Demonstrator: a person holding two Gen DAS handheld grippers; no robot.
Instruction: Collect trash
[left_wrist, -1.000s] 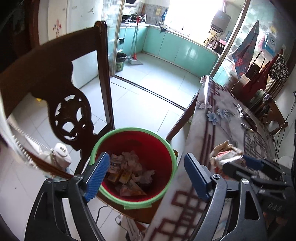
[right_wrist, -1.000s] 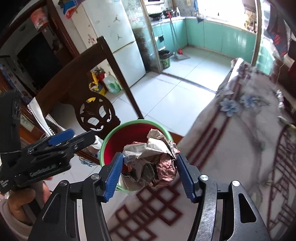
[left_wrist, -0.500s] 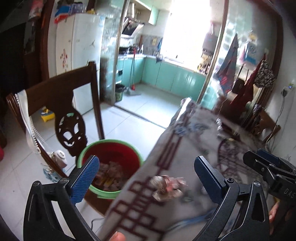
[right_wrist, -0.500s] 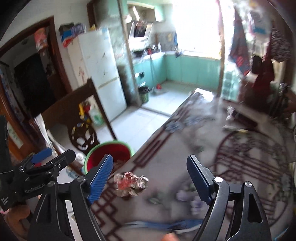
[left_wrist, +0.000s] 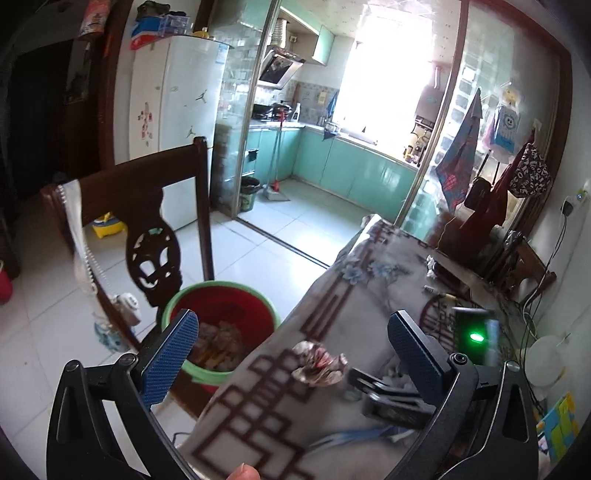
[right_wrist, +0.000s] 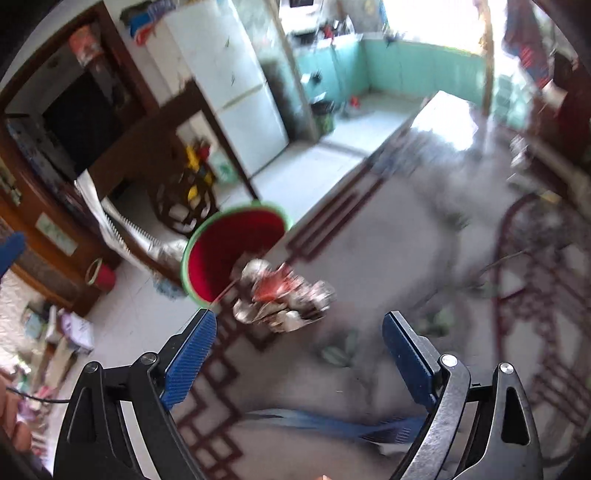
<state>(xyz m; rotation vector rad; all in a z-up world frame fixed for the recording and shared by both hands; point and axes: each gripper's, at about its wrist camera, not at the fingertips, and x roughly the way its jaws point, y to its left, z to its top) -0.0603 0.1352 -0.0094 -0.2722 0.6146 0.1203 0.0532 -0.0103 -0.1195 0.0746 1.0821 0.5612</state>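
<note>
Dropped from the right gripper (right_wrist: 299, 354) a second ago, one crumpled foil-and-paper wad (left_wrist: 319, 363) now lies on the patterned tablecloth (left_wrist: 332, 321), near the edge beside the round red bucket (left_wrist: 221, 321) with its green rim. Both grippers, left (left_wrist: 291, 356) included, gape wide, holding nothing.

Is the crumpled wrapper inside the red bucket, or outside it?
Outside. The crumpled wrapper lies on the tablecloth near the table edge; the red bucket stands below, beside the table, holding other trash.
</note>
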